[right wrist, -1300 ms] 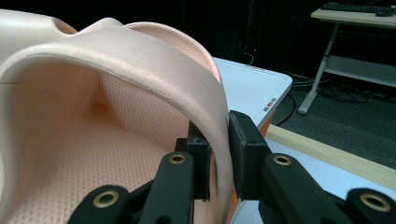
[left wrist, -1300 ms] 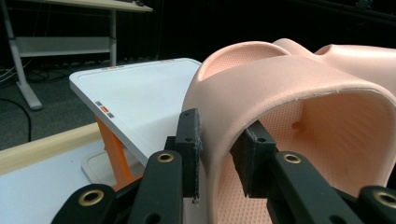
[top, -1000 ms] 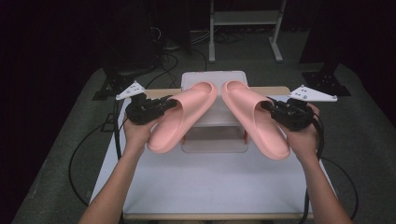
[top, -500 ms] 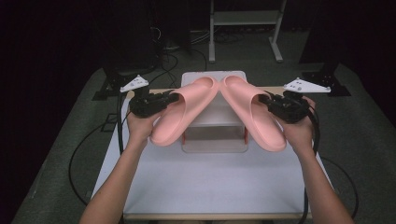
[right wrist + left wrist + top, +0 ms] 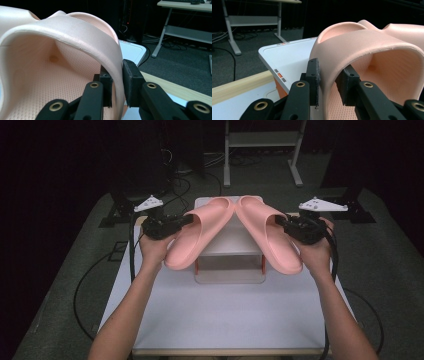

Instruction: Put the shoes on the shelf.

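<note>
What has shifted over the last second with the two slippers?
Both hands carried the slippers a little farther from the person, over the white shelf unit. The left slipper and right slipper now nearly meet at the toes. Nothing was let go: the left tongs and right tongs stay clamped on the strap edges.

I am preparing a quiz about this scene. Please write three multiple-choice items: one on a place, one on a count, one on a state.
1. Where are the slippers?
A. flat on the floor
B. above the white stand
C. inside a box

2. How many pink slippers?
A. one
B. two
C. three

3. The left tongs are:
A. wide open
B. lying on the table
C. shut on a slipper

Key: B, the left slipper and right slipper are held over the white stand; B, two show; C, the left tongs pinch its strap, as the right tongs do theirs.
</note>
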### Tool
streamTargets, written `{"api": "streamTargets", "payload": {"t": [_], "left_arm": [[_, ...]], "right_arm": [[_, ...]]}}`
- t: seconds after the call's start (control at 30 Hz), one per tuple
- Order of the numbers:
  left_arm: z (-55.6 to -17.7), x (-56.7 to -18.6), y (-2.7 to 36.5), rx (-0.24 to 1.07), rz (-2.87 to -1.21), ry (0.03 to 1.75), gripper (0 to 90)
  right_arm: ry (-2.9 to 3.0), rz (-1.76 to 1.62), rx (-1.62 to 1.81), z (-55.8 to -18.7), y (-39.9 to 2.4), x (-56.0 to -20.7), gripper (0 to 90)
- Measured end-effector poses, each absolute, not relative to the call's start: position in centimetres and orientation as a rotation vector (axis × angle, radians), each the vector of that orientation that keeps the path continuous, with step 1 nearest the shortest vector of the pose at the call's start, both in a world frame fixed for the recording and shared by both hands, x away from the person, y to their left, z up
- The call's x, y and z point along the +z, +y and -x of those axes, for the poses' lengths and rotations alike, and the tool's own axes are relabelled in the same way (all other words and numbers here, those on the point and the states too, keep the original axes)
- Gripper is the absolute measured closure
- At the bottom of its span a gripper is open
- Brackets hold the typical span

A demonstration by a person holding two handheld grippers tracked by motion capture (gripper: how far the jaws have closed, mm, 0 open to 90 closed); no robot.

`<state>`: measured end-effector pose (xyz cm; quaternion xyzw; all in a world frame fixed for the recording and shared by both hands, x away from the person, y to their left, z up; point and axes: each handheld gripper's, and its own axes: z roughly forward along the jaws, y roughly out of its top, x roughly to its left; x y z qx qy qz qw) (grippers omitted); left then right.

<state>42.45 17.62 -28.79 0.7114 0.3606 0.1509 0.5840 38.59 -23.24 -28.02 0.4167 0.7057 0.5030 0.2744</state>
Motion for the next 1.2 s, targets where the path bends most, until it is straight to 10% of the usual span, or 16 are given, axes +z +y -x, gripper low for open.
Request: {"api": "streamTargets", "payload": {"t": [1.2], "left_arm": [[-46.0, -28.9, 15.5, 0.337, -1.673, 0.948, 70.1]], "right_arm": [[1.893, -1.233, 1.272, -42.5, -22.2, -28.0, 75.1]]}}
